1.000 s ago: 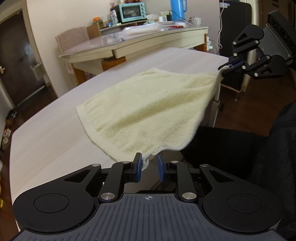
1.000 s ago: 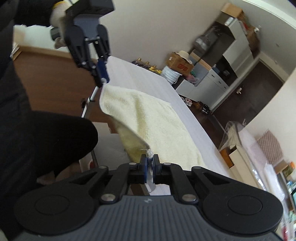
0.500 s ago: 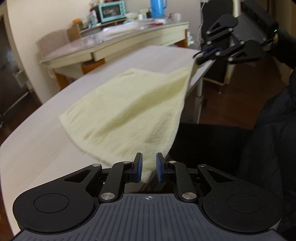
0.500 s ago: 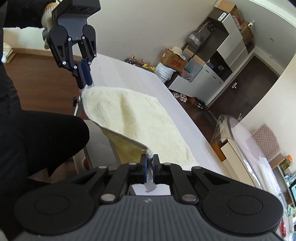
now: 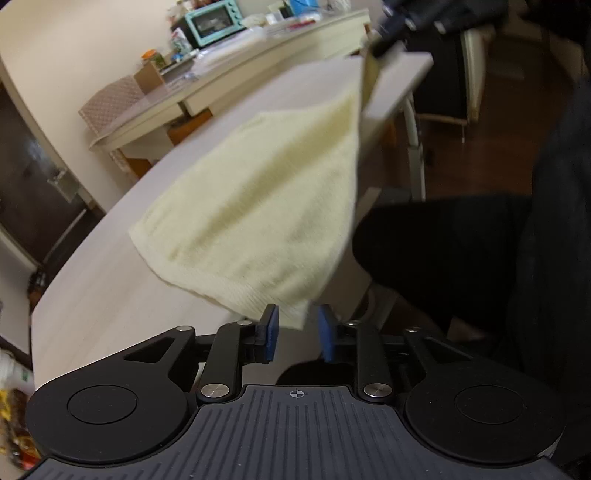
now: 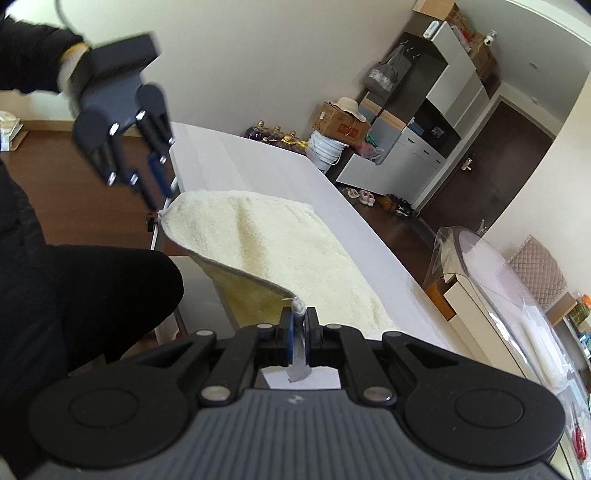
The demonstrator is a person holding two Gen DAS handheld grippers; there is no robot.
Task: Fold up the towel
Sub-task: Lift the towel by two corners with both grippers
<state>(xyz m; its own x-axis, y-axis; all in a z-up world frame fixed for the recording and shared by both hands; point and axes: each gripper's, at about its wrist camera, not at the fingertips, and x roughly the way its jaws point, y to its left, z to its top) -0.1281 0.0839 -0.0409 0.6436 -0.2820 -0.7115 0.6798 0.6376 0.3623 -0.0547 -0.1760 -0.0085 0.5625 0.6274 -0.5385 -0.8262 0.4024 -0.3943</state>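
walls: cream | floor [image 6: 74, 192]: dark wood | door [image 6: 491, 155]: dark | cabinets [image 6: 402, 166]: white

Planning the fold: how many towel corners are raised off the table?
2 on the towel: one pinched in the right tool, one between the left tool pads. The far corners lie on the table.

Setting: a lived-in home, where you work in a dining and entry area. Evidence: teal countertop toaster oven [image 5: 214, 22] on a cream sideboard [image 5: 236, 88]; pale wood-grain table [image 5: 110, 295]; dark wooden door [image 6: 495, 162]; shoes on the floor [image 6: 364, 195]; cardboard box with straw hat [image 6: 341, 122]; white-and-grey storage cabinets [image 6: 413, 155].
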